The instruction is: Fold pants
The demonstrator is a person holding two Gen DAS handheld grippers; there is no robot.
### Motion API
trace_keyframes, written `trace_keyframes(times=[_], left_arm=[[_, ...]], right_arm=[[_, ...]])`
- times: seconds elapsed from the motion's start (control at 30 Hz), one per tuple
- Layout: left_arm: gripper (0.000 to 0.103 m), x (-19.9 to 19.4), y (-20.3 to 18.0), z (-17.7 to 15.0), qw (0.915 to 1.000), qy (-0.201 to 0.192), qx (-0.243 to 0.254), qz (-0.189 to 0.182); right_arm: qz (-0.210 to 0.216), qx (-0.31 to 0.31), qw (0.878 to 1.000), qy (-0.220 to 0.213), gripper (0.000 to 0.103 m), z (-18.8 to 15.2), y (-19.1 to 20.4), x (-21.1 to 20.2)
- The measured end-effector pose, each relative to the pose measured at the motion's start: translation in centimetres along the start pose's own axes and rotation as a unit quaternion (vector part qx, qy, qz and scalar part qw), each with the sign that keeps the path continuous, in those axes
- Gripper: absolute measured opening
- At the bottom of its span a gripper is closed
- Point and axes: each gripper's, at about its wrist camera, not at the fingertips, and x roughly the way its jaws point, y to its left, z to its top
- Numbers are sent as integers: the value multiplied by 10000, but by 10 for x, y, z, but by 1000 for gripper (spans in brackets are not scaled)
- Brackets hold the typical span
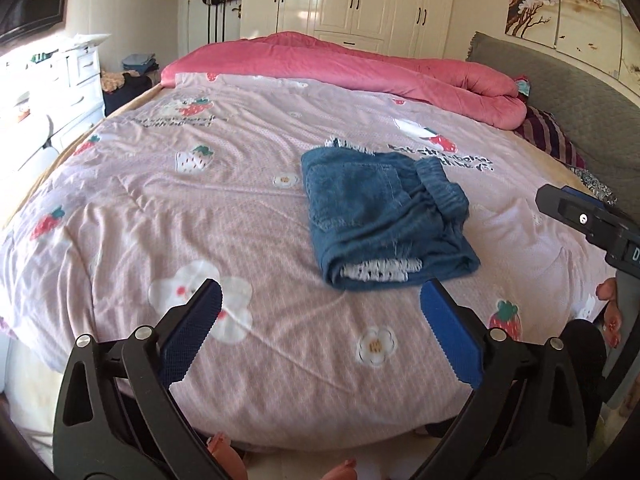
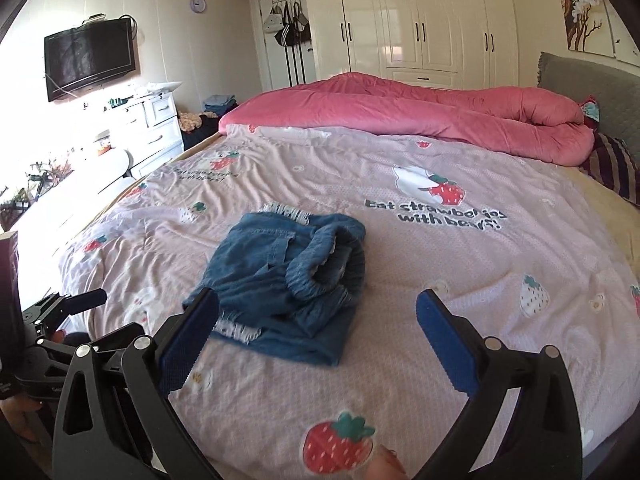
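Left gripper [image 1: 320,308]: nearest the lens, jaws spread wide with nothing between them, blue pads hanging over the front part of the bedspread, clear of the cloth.
Right gripper [image 2: 318,318]: jaws likewise spread wide and gripping nothing; the near edge of the pants shows behind its left pad, not pinched.
Bedspread [image 1: 240,208]: pale pink, printed with strawberries, white flowers and bears, lightly wrinkled, covering most of the bed.
Pants [image 1: 380,216]: blue denim, folded into a compact bundle lying on the bedspread near the middle of the bed, just beyond both grippers; the elastic waistband bunches on the right side, and frayed white hems show at the near and far edges.
Pink quilt [image 1: 360,64]: rolled in a long heap along the far side of the bed.
Headboard [image 1: 580,92]: grey, padded, at the right.
Wardrobe [image 2: 420,20]: cream doors with dark handles on the far wall.
Television [image 2: 90,58]: dark screen mounted on the left wall above white drawers.
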Motion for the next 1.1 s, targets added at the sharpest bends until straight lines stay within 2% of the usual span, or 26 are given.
trace_keyframes(times=[0.2, 0.57, 0.7, 1.1], left_arm=[[94, -4, -1, -19, 9999, 15, -55, 150], [94, -6, 2, -52, 9998, 88, -145, 135], [94, -2, 5, -54, 9995, 125, -241, 152], [94, 2, 7, -55, 9993, 150, -243, 240]], right_arm=[[-55, 138, 9999, 81, 98, -21, -1, -9], [9, 252, 9992, 315, 98, -57, -4, -4], [-96, 185, 9993, 321, 98, -62, -3, 2], [-55, 68, 9994, 339, 98, -69, 3, 12]])
